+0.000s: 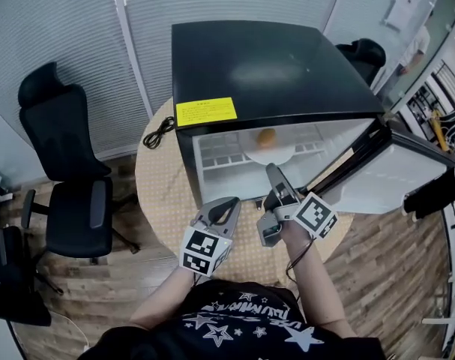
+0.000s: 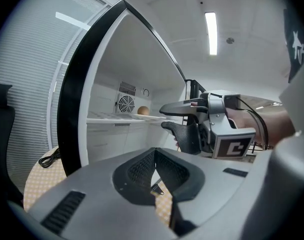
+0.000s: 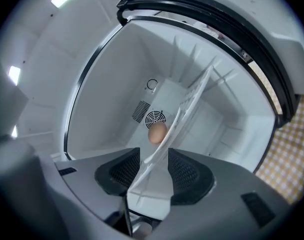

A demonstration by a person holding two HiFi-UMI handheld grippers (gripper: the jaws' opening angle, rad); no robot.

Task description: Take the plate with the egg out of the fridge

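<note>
A brown egg lies on a white plate on the upper shelf of the open black mini fridge. My right gripper is rolled on its side at the fridge opening, one finger above the other. In the right gripper view the plate's near rim runs between the two open pads of the right gripper, with a gap on each side; the egg sits just beyond. My left gripper hangs lower left in front of the fridge, its fingertips together and empty.
The fridge stands on a round table with a checked top. Its door swings open to the right. A black cable lies left of the fridge. Black office chairs stand to the left on the wooden floor.
</note>
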